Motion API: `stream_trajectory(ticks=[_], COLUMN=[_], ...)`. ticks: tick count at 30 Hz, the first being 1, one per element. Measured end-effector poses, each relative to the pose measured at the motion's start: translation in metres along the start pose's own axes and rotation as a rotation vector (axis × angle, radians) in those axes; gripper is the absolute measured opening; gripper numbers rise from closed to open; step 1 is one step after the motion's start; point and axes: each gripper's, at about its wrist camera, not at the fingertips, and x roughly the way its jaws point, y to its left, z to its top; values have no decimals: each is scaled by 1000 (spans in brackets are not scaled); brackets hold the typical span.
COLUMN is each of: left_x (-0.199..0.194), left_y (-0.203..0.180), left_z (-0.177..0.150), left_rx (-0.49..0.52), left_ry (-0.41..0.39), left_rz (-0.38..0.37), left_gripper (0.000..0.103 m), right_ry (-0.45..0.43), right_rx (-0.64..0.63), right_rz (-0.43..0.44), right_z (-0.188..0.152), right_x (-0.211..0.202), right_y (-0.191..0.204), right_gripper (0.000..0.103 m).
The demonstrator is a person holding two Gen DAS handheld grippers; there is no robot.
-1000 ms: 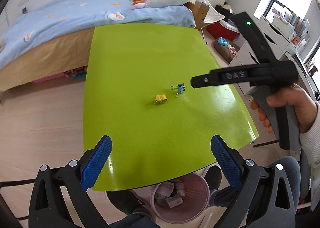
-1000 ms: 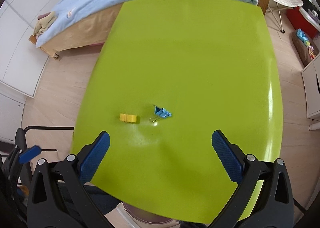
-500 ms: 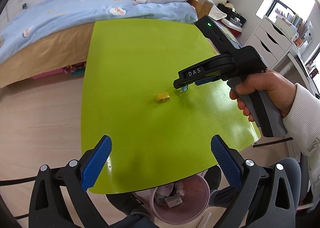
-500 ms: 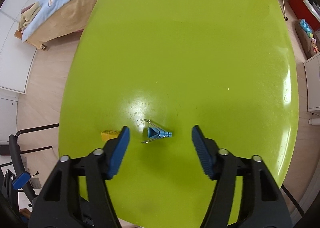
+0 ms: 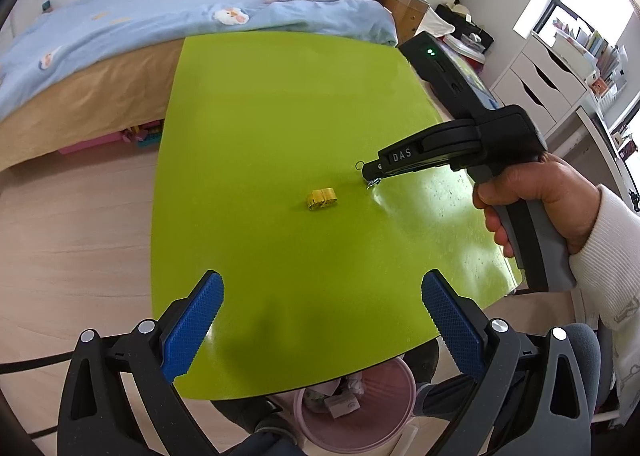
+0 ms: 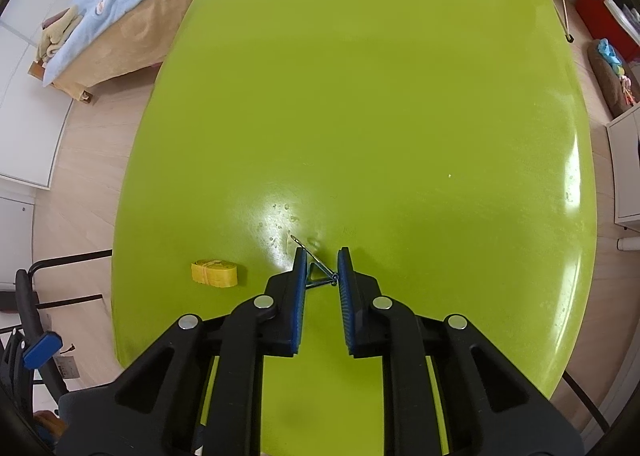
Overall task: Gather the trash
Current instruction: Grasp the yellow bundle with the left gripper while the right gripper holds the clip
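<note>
A small blue binder clip (image 6: 320,274) with wire handles lies on the lime green table (image 6: 360,95). My right gripper (image 6: 322,254) points steeply down and is shut on it, a blue pad on each side. In the left wrist view the right gripper (image 5: 370,175) hides the clip (image 5: 372,184) except for its wire loops. A small yellow folded piece (image 6: 214,273) lies just left of the clip, also seen as the yellow piece (image 5: 321,198). My left gripper (image 5: 322,284) hangs open over the table's near edge, holding nothing.
A pink waste bin (image 5: 360,428) with some rubbish stands on the floor under the table's near edge. A bed with a blue cover (image 5: 160,15) runs along the far side. White drawers (image 5: 540,83) stand to the right. A hand (image 5: 532,199) holds the right gripper.
My right gripper has come down over the binder clip and its jaws have gone from wide open to shut on it. The left gripper has stayed in place.
</note>
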Motion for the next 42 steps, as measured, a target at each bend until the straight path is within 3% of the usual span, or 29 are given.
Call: stream_trajectory(ticks=[10, 19, 28, 39, 42], left_x=[31, 75, 110, 126, 125], left_y=[-5, -3, -6, -12, -16], left_z=[29, 57, 59, 61, 61], left_rx=[3, -27, -83, -47, -27], left_ry=[44, 124, 198, 197, 199], left_rz=[5, 54, 106, 177, 157], left_gripper=[95, 95, 93, 40, 30], right_ry=[-51, -69, -74, -77, -78], right_rx=[27, 32, 45, 41, 39], right_rz=[33, 33, 40, 50, 49], right_z=[-17, -36, -41, -44, -44], right_x=[-33, -53, -55, -52, -52], right_y=[-18, -37, -47, -54, -53], right_gripper=[15, 15, 15, 15, 15])
